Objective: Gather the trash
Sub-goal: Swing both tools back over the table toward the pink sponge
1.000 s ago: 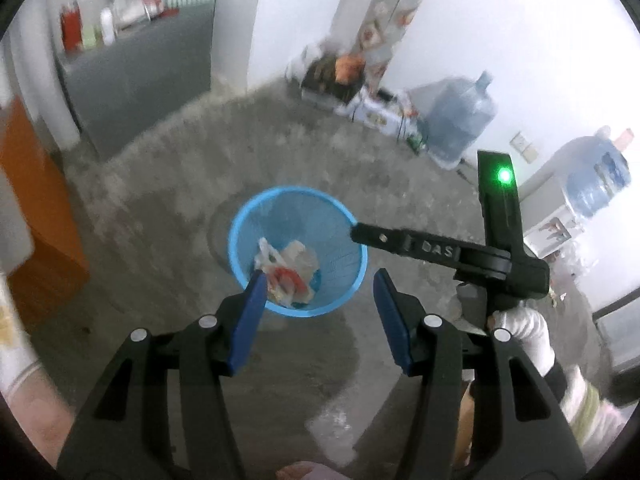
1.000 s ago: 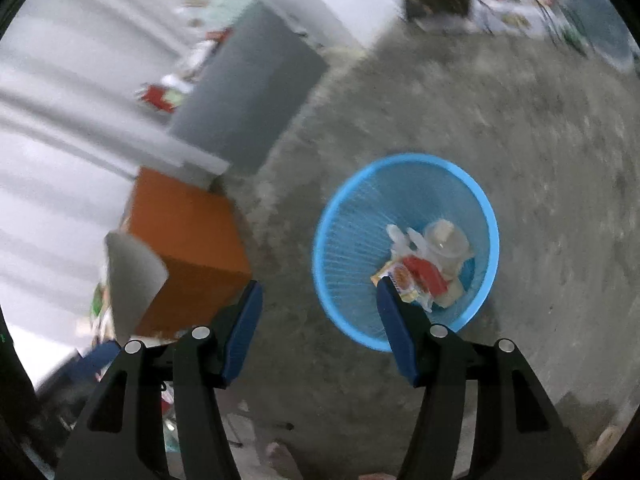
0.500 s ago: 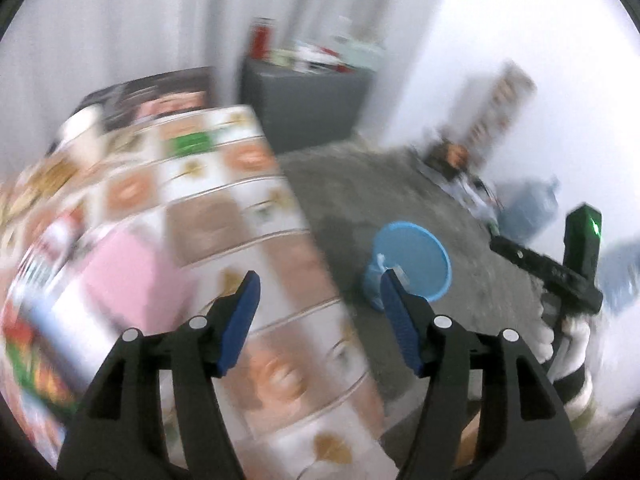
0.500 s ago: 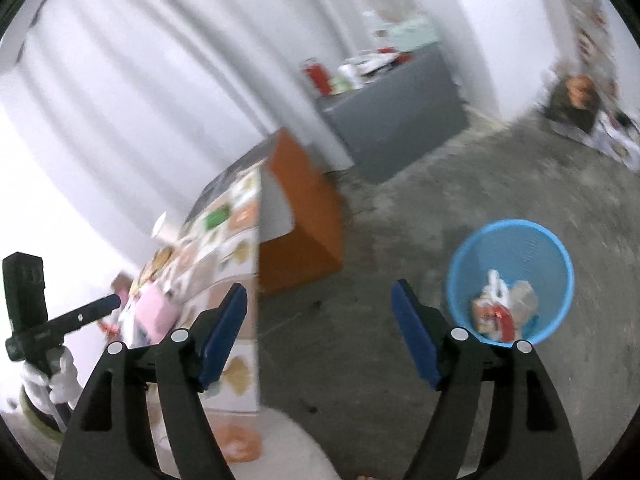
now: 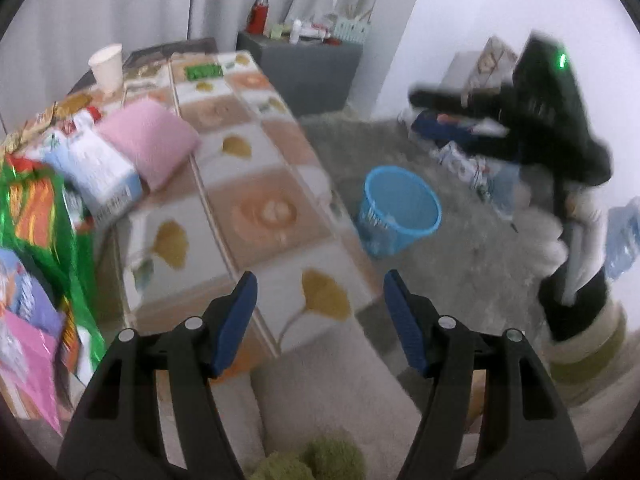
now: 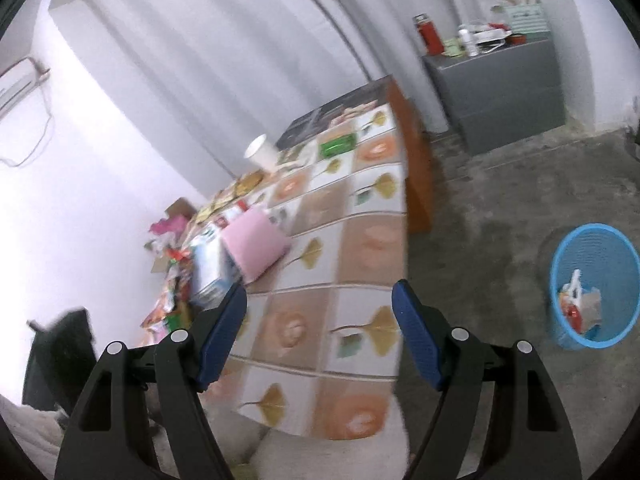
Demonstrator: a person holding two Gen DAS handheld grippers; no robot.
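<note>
- Left wrist view: the table (image 5: 256, 184) fills the middle and left, covered with a cloth of peach and white squares printed with yellow leaves.
- The concrete floor (image 5: 472, 264) lies to the right of the table, and a grey cabinet (image 5: 316, 68) stands by the wall behind it.
- The blue bin (image 5: 400, 210) stands on the floor just beside the table's right edge; the right wrist view shows wrappers and scraps (image 6: 578, 304) lying in it.
- A heap of bright wrappers and packets (image 5: 36, 216) sits at the table's left end, blurred.
- A pink cushion-like pack (image 5: 148, 140) lies on the cloth touching a white and blue carton (image 5: 94, 172).
- A paper cup (image 5: 106, 66) stands upright near the far end of the table.
- The left claw (image 5: 320, 320) hangs over the near table corner, jaws spread wide with nothing between them.
- The right claw (image 6: 320, 328) is over the near part of the cloth, jaws likewise wide apart and holding nothing; in the left view it shows as a dark blur at the right.
</note>
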